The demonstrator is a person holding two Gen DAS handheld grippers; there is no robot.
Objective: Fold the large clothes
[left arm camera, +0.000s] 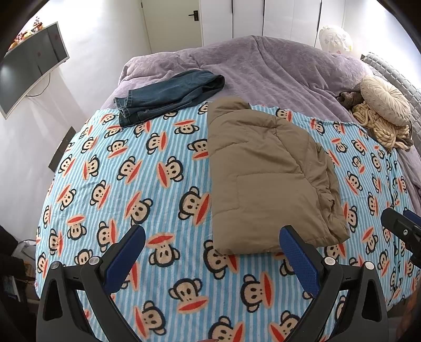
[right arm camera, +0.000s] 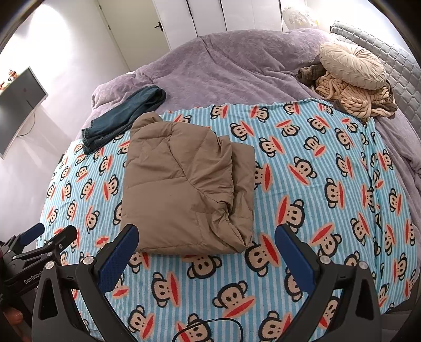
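Left gripper [left arm camera: 211, 243] and right gripper [right arm camera: 206, 236]: both spread wide, holding nothing, above the blanket [right arm camera: 302, 163]. Jacket [right arm camera: 184, 189] sits frame centre, folded, loose layers bunched along its right edge. Risk: pinching only the top layer there would peel the fold apart. Jeans [right arm camera: 123, 118] upper left, near its far corner. Open blanket right and below; cushion [right arm camera: 352, 65] upper right.

Home bedroom: bed [left arm camera: 263, 65], wardrobe [left arm camera: 263, 18], wall TV [left arm camera: 29, 68].
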